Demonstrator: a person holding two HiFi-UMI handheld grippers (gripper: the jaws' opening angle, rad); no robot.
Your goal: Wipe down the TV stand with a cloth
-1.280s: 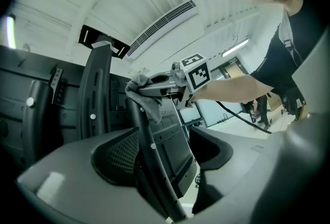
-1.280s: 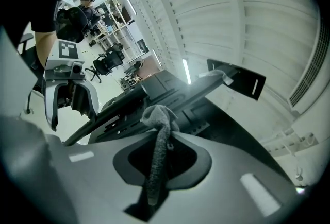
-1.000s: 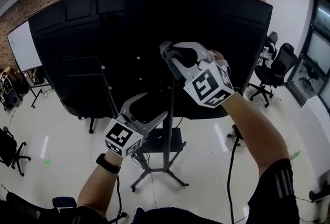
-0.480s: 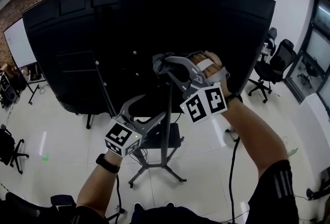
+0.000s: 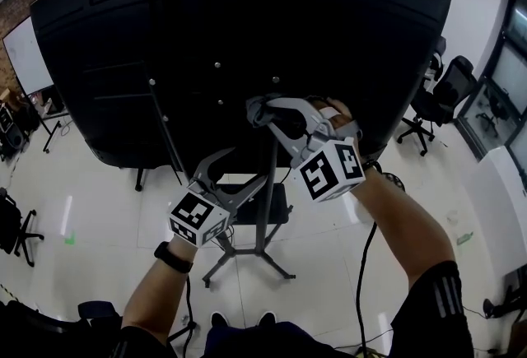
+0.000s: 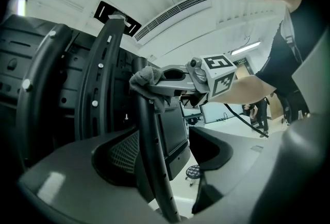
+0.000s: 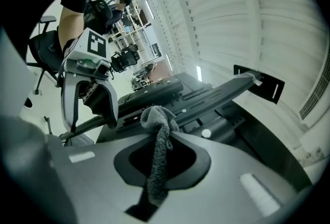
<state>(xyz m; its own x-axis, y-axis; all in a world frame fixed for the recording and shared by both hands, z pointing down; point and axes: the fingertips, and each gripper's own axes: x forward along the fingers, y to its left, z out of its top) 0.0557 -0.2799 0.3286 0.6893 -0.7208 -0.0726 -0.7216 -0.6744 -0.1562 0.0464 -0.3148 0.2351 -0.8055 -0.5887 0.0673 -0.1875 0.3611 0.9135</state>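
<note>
Your right gripper [image 5: 265,108] is clamped tight on a small grey terry cloth [image 7: 157,161]. The cloth's bunched end pokes past the jaw tips and presses on the black metal TV stand post [image 6: 150,158], right where the post meets the big black TV back panel [image 5: 247,19]. Your left gripper [image 5: 235,177] sits at 7 o'clock from the right one, lower on the same post. Its jaws are spread wide with the post running between them; can't tell if either pad touches it. The stand's splayed legs [image 5: 247,266] rest on the glossy white floor [image 5: 90,216] at 6 o'clock. Black office chairs [image 5: 449,93] are at 3 o'clock, well apart.
</note>
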